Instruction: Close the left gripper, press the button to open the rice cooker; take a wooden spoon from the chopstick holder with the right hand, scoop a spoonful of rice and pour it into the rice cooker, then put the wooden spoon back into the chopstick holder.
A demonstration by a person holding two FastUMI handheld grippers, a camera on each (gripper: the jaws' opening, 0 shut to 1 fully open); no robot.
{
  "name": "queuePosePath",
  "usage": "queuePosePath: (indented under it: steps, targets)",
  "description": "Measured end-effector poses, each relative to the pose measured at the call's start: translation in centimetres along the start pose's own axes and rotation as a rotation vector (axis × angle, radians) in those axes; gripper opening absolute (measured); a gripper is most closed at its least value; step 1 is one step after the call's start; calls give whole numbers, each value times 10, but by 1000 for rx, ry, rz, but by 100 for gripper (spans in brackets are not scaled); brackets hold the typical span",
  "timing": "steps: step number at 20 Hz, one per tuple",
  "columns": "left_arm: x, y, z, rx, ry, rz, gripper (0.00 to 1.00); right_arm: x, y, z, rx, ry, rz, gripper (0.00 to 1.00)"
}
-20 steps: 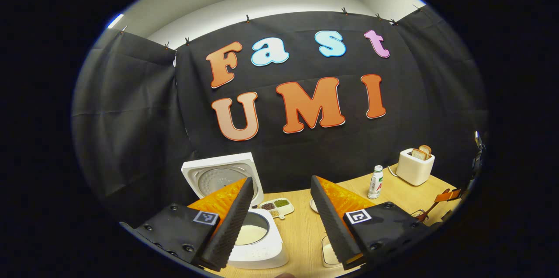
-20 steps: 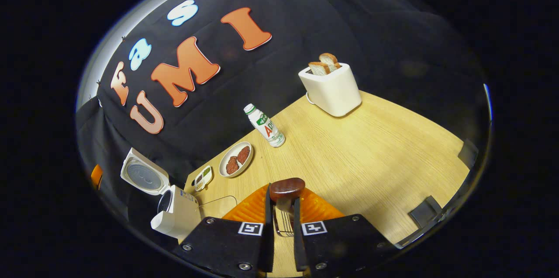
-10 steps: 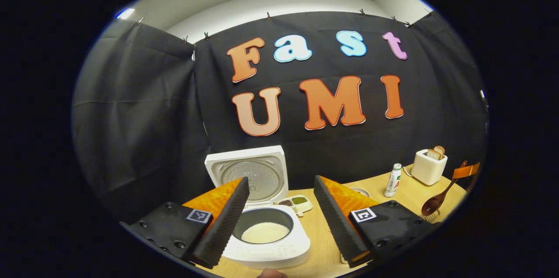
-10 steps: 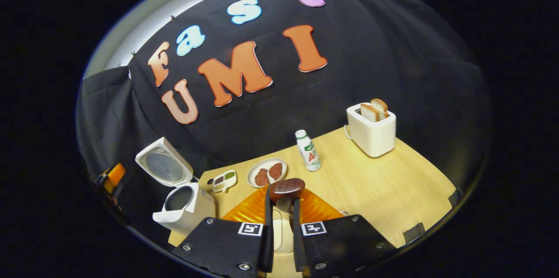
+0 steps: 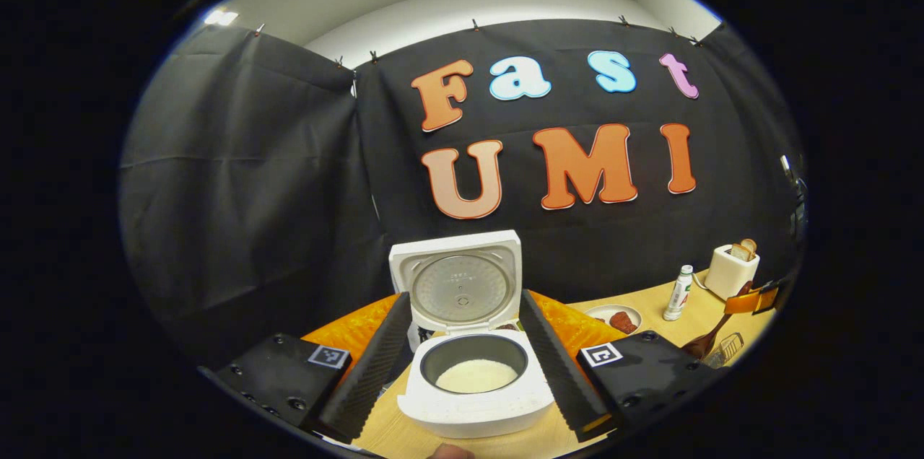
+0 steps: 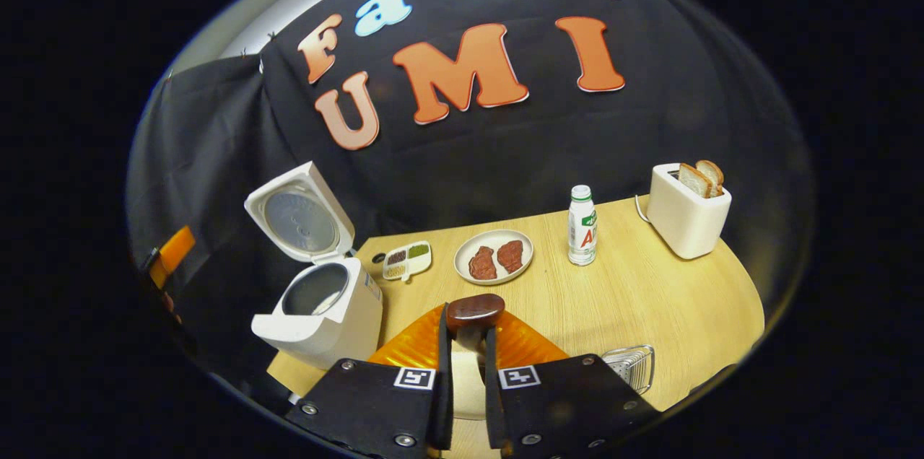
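Left gripper (image 5: pixel 465 365): jaws wide apart, nothing held; now framing the rice cooker, which sat left of centre a second ago.
Rice cooker (image 5: pixel 476 379): near left of the wooden table (image 6: pixel 650 300), lid up, white rice in the pot; more centred in the left gripper view than before.
Seasoning dish (image 6: pixel 406 260): right of the cooker, far side.
Plate (image 6: pixel 494 257): two brown pieces on it.
Right gripper (image 6: pixel 465 343): fingers closed on the wooden spoon (image 6: pixel 473 310), bowl end past the tips; grip unchanged, view swung level since a second ago.
Bottle (image 6: pixel 581 235): upright, right of the plate.
Chopstick holder (image 6: pixel 632 366): near right, wire, just beside the right gripper.
Toaster (image 6: pixel 686 217): far right, two slices up.
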State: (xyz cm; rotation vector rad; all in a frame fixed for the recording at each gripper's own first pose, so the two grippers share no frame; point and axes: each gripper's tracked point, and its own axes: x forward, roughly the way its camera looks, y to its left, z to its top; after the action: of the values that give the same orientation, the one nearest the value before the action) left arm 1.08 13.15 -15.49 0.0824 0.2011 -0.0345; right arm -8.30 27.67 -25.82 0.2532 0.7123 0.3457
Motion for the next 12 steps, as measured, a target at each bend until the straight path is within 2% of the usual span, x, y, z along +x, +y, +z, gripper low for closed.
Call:
queuePosePath:
  steps: [4,7,9,12]
  targets:
    - [-13,30,-11,-14,28,90,100,18,3,-31,-166,48,-29,18]
    - [-25,46,-17,-23,46,144,100,28,5,-47,-244,48,-41,18]
    - [-30,52,-20,-21,56,170,100,32,4,-64,-251,68,-49,18]
    - [-35,55,-24,-11,67,192,97,34,5,-65,-203,43,-65,18]
